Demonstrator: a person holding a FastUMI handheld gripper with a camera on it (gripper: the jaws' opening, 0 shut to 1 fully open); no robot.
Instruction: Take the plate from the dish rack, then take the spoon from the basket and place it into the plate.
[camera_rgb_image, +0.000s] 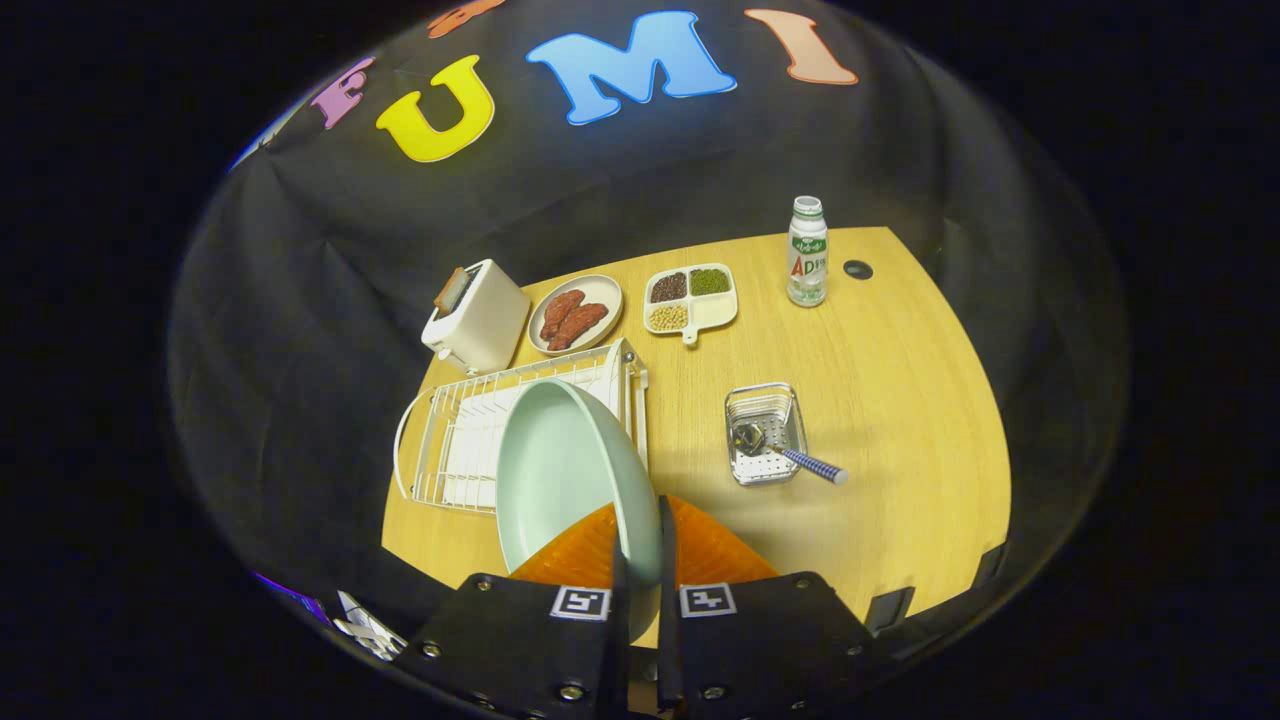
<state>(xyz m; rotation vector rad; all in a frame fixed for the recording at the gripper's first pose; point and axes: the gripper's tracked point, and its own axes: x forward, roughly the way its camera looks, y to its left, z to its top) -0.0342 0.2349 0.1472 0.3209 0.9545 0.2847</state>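
Observation:
My gripper (640, 525) is shut on the rim of a pale green plate (560, 470), with an orange finger on each side of its edge. The plate hangs tilted above the table, in front of the white wire dish rack (460, 430), covering the rack's right part. To the right of the fingers a small metal basket (765, 432) sits on the table. In it lies a spoon, whose blue-and-white checked handle (815, 465) sticks out over the basket's near right corner.
Behind the rack stand a white toaster (478, 318), an oval plate of sausages (575, 315) and a divided dish of beans (690, 297). A white drink bottle (807, 252) stands at the back right. Bare wooden table (900, 400) lies right of the basket.

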